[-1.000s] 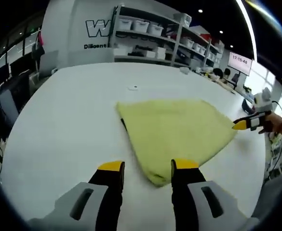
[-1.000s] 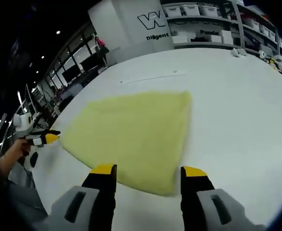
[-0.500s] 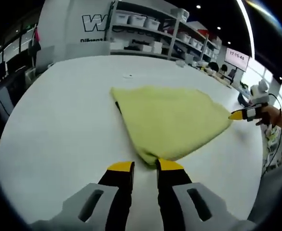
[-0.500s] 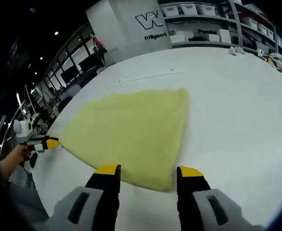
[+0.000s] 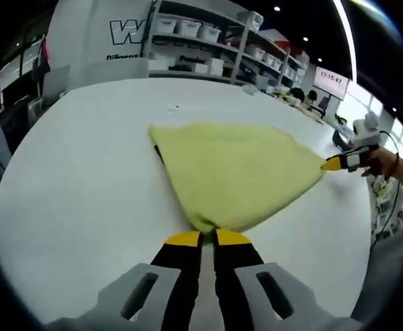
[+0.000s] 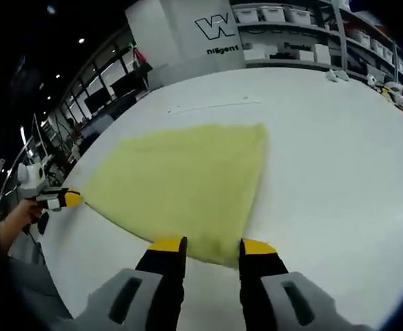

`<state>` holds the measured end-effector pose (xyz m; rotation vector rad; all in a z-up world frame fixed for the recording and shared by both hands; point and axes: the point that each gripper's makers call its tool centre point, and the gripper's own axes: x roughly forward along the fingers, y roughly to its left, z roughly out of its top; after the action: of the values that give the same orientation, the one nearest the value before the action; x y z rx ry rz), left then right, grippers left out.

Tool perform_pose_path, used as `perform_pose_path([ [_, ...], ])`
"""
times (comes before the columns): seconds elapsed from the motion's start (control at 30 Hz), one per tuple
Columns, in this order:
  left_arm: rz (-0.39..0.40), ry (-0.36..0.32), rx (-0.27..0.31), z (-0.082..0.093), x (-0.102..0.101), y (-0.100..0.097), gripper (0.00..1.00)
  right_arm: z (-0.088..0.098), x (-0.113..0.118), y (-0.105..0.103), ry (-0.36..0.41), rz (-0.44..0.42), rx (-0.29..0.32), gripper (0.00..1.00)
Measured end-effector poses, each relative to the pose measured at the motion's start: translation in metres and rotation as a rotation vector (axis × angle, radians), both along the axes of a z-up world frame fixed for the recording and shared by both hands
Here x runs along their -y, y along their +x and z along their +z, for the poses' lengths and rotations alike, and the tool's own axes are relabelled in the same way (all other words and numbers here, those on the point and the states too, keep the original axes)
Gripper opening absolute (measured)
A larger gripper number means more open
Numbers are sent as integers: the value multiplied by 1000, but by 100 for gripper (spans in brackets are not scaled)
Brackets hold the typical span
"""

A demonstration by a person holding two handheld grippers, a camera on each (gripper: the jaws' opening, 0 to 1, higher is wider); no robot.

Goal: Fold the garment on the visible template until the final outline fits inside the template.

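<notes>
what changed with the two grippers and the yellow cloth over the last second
The left gripper closed its jaws onto the near corner of the yellow fleece garment. The right gripper narrowed around its own corner, jaws still apart. The garment stayed flat on the white table.

The garment (image 5: 232,172) is a pale yellow, fleecy cloth lying flat on the white surface (image 5: 84,186); it is folded into a rough rectangle with soft rounded edges; one near corner sits pinched between yellow tips; the opposite corner (image 6: 222,252) lies between parted tips; a dark sliver shows under one edge.
</notes>
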<state>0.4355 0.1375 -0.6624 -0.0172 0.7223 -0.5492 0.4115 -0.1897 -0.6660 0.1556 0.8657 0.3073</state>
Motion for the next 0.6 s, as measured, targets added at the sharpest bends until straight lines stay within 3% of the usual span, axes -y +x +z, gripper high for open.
perform_pose_path([
  [0.13,-45,10,23,3,0,2,0,-3,5,-3,-24,-11,2,3],
  [0.37,-241,138,89,8,-2,1,0,0,5,-3,-38,19,7,0],
  [0.6,-349,200,109,6,-12,-5,0,1,12,-2,-32,21,3,0],
])
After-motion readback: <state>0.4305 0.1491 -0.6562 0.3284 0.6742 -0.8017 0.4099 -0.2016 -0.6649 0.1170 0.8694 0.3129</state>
